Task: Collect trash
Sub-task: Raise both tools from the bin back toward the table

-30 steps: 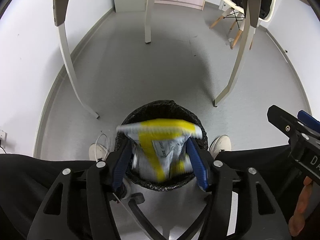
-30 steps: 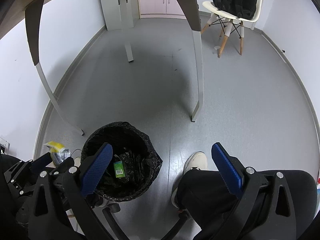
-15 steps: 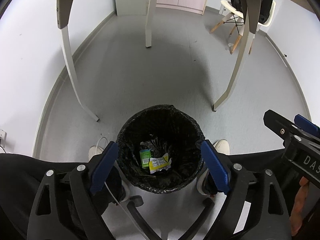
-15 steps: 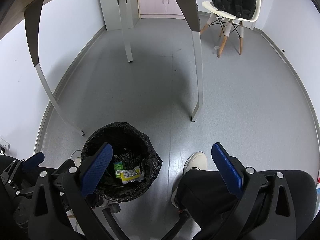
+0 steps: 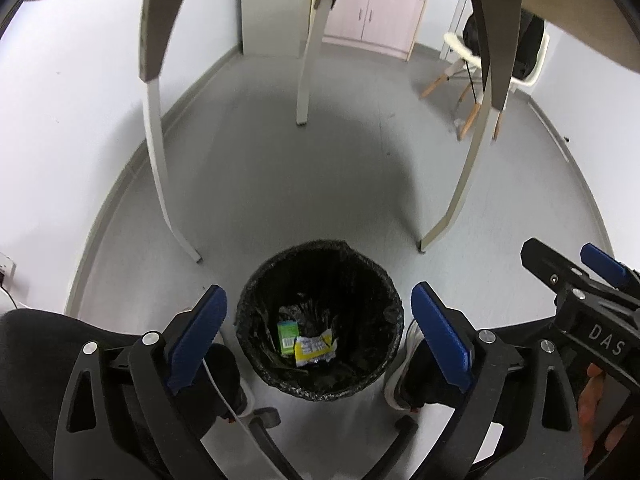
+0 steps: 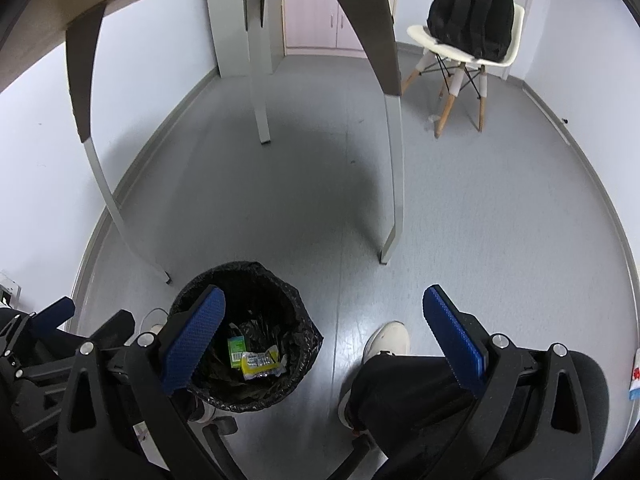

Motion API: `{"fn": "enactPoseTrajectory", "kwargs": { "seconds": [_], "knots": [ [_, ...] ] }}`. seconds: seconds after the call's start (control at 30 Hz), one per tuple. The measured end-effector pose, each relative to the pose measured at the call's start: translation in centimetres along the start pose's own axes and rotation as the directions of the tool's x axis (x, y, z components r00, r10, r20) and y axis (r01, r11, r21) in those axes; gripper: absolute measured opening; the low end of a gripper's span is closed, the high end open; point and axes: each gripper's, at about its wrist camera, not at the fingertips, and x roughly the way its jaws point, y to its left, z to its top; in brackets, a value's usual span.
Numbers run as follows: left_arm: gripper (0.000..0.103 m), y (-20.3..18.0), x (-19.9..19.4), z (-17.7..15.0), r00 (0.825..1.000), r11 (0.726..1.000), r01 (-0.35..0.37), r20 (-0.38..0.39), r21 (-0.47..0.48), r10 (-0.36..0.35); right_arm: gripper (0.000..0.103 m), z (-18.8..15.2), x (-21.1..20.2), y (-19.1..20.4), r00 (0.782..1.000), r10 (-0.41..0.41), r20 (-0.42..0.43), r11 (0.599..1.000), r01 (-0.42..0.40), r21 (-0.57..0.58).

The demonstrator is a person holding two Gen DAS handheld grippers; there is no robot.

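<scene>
Both the left gripper (image 5: 316, 316) and right gripper (image 6: 324, 320) hang spread and empty, so a careless swing near the bin (image 5: 256, 300) could tip it and spill the wrappers (image 5: 315, 350).

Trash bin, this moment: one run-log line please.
left hand-held gripper: open, empty, above trash bin | right hand-held gripper: open, empty | yellow wrapper, green packet: in bin

Bin (image 5: 320, 320): on floor (image 5: 320, 184), before table legs, between the seated person's 2 feet. In bin: 2 items, carton (image 5: 287, 332) left of and touching wrapper (image 5: 315, 351). Chair (image 6: 464, 56): far right, backpack (image 6: 470, 12) on its seat.
</scene>
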Motion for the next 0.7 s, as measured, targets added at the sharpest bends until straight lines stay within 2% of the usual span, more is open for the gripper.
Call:
{"fn": "enactPoseTrajectory", "kwargs": {
  "seconds": [0.27, 0.7],
  "knots": [
    [0.097, 0.6, -3.7, 0.3, 0.996, 1.0, -0.01, 0.083, -0.012, 0.011, 0.095, 0.1, -2.7, 1.0, 0.998, 0.034, 0.043, 0.999, -0.032, -0.038],
    [0.097, 0.9, -8.4, 0.4, 0.992, 1.0, -0.008, 0.122, -0.008, 0.009, 0.095, -0.2, -8.3, 1.2, 0.99, 0.062, 0.125, 0.997, -0.055, -0.059]
  ]
}}
